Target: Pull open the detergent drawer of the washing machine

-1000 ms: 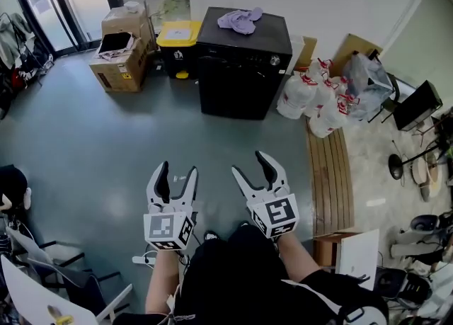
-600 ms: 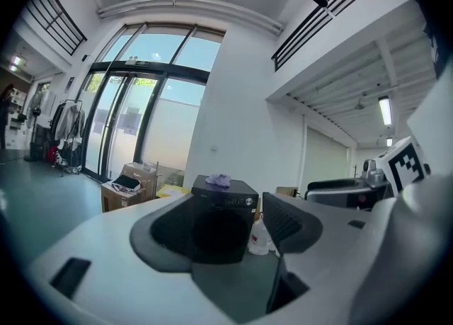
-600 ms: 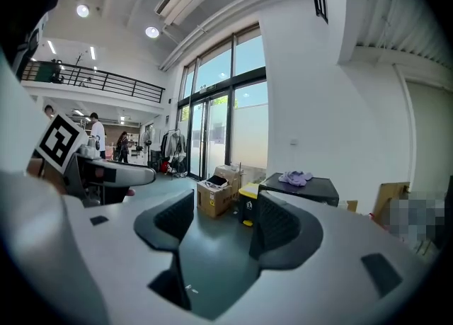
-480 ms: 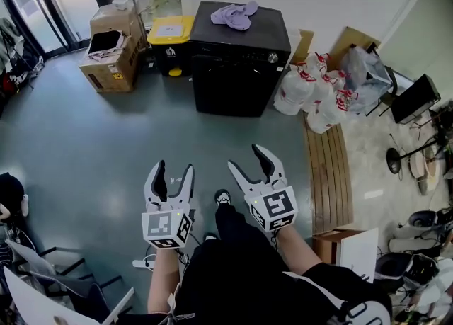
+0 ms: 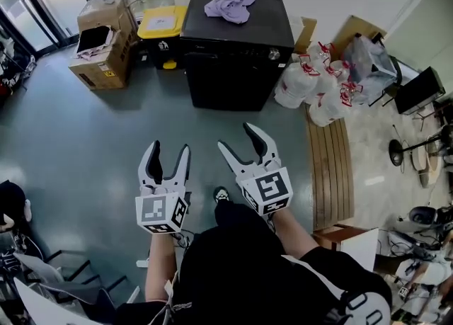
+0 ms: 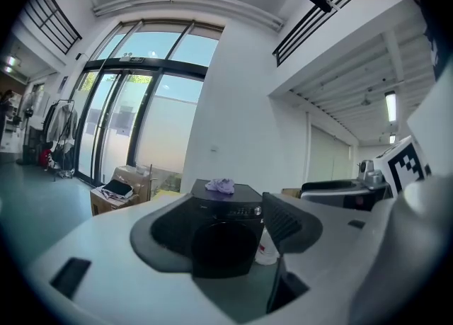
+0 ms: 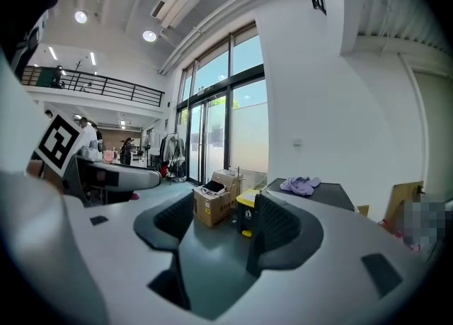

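In the head view, the washing machine [image 5: 237,54] was seen at the far edge of the floor [image 5: 85,132], against the wall, with a purple cloth [image 5: 230,5] lying on its top. The left gripper [image 5: 168,154] and the right gripper [image 5: 239,141] were held well apart from it, each spread and empty. The detergent drawer could not be told from the dark control strip (it would be expected along the upper front).

In the left gripper view, the machine was framed squarely between the parted jaws.

In the right gripper view, the jaws were aimed left of the machine, at a cardboard box [image 7: 216,200] and a yellow-lidded bin [image 7: 245,204].

The approach was judged unfinished. The step would be done well if one gripper were brought level with the upper front, the drawer's recess found before closing, and the pull made straight outward.
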`<state>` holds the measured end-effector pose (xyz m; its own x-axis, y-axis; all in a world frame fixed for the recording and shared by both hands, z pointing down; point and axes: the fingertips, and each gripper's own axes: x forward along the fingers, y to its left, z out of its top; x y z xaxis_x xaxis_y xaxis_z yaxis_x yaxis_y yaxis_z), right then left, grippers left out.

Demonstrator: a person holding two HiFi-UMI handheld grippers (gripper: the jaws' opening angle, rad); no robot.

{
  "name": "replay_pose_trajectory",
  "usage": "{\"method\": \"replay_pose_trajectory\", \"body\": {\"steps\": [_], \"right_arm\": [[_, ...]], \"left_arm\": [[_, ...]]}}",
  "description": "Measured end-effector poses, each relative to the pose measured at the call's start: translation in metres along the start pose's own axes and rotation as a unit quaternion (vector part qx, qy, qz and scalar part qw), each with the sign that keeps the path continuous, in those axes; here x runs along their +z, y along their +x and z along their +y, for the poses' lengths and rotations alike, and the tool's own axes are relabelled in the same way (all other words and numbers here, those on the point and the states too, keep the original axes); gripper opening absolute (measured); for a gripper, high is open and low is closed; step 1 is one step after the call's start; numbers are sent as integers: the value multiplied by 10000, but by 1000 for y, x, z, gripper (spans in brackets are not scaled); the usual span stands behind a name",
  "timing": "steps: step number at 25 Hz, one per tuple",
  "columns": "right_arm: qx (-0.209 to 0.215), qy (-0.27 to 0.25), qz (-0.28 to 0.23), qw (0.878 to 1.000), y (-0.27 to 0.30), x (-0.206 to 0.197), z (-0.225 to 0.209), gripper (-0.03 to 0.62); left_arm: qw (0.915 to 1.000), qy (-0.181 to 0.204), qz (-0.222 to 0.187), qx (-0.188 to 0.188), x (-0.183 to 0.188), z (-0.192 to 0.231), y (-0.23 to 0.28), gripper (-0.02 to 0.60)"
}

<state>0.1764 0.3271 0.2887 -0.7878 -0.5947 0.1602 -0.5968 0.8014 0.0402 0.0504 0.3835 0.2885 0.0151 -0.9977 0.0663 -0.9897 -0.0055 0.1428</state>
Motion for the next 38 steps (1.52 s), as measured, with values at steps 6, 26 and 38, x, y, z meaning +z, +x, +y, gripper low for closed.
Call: {"method": "replay_pose_trajectory", "body": {"steps": [6, 26, 38], "right_arm": [[-32, 136, 44, 9999, 46, -1, -45, 287], [-484, 663, 516, 9953, 218, -26, -140, 284], [-1233, 1074, 1070, 9807, 343, -53, -179, 281]], "left_arm": [[9999, 16, 129, -40, 1, 10, 62, 288], [9957, -140, 820, -414, -20, 105, 248, 288], [9798, -173, 1564, -1237, -51, 186, 375, 287]]}}
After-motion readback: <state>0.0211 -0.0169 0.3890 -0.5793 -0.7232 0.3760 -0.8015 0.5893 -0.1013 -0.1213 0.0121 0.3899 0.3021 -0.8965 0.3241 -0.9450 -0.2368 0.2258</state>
